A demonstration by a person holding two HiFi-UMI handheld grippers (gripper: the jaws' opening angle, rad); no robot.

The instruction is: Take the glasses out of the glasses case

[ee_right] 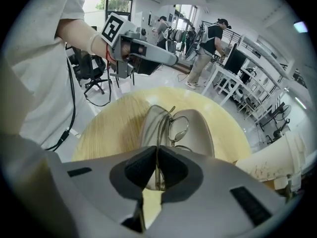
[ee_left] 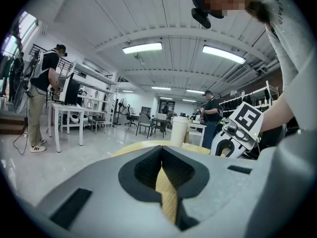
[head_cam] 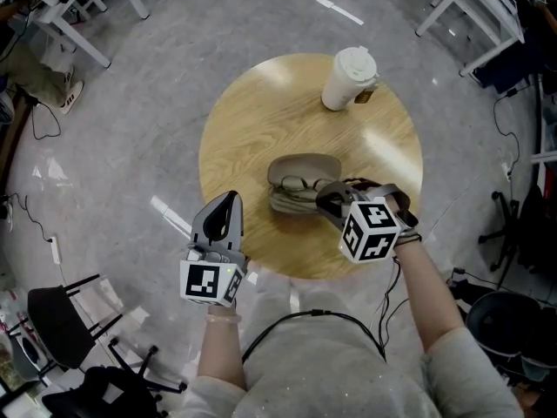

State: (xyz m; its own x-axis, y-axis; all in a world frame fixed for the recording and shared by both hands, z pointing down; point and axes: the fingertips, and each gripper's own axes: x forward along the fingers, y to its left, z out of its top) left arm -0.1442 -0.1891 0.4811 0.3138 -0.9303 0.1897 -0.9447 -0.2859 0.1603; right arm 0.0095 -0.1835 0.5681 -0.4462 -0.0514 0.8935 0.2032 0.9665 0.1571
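right gripper [ee_right: 157, 152] clamps glasses [ee_right: 177, 128]; cup [head_cam: 347, 75] label [head_cam: 364, 97] too small to read.

right end of glasses [head_cam: 302, 182] hidden behind right claw [head_cam: 329, 200], glasses case [head_cam: 291, 165] partly covered

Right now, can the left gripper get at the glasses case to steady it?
Probably yes. The left gripper hangs at the table edge, only bare wood between it and the glasses case; the right gripper grips the glasses from the other side.
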